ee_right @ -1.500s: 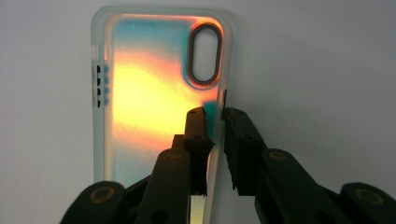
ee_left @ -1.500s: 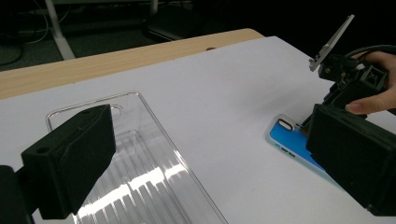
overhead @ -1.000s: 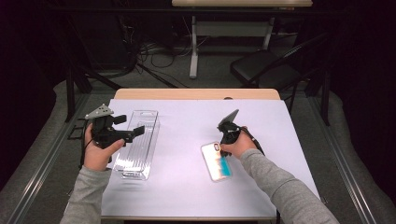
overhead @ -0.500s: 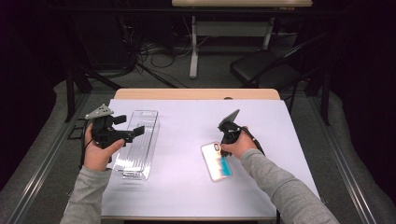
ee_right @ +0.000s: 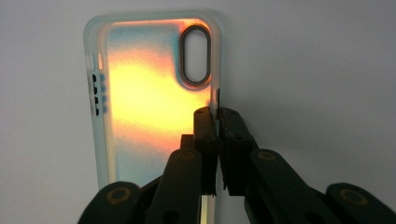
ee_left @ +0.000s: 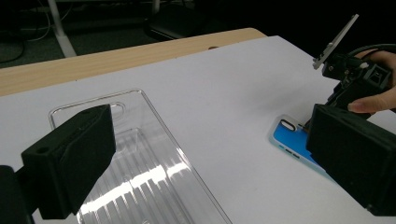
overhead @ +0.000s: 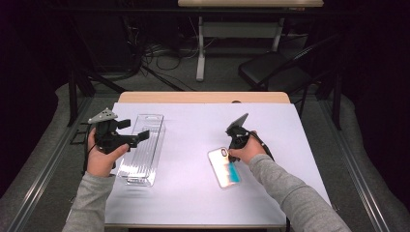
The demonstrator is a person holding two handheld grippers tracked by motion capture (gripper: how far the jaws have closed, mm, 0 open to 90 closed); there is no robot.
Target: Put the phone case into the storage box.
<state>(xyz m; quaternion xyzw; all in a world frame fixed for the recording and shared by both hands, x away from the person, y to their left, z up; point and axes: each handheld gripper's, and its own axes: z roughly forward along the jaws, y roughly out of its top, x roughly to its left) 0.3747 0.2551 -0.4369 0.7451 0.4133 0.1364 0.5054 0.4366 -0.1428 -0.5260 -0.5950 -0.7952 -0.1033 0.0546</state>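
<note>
An iridescent phone case point(overhead: 223, 169) lies flat on the white table cover, right of centre. My right gripper point(overhead: 230, 155) points down at it, shut on the case's long side wall point(ee_right: 215, 100) just below the camera cutout. The case glows orange in the right gripper view point(ee_right: 149, 93) and blue in the left gripper view point(ee_left: 292, 140). A clear plastic tray point(overhead: 143, 147) sits at the left. My left gripper point(overhead: 134, 129) hovers over its near-left part, jaws wide open with nothing between them point(ee_left: 210, 140).
The white cover point(overhead: 193, 130) spreads between tray and case. A wooden table edge point(overhead: 203, 97) runs along the back. Beyond it stand a black chair point(overhead: 270, 72) and cables on the dark floor.
</note>
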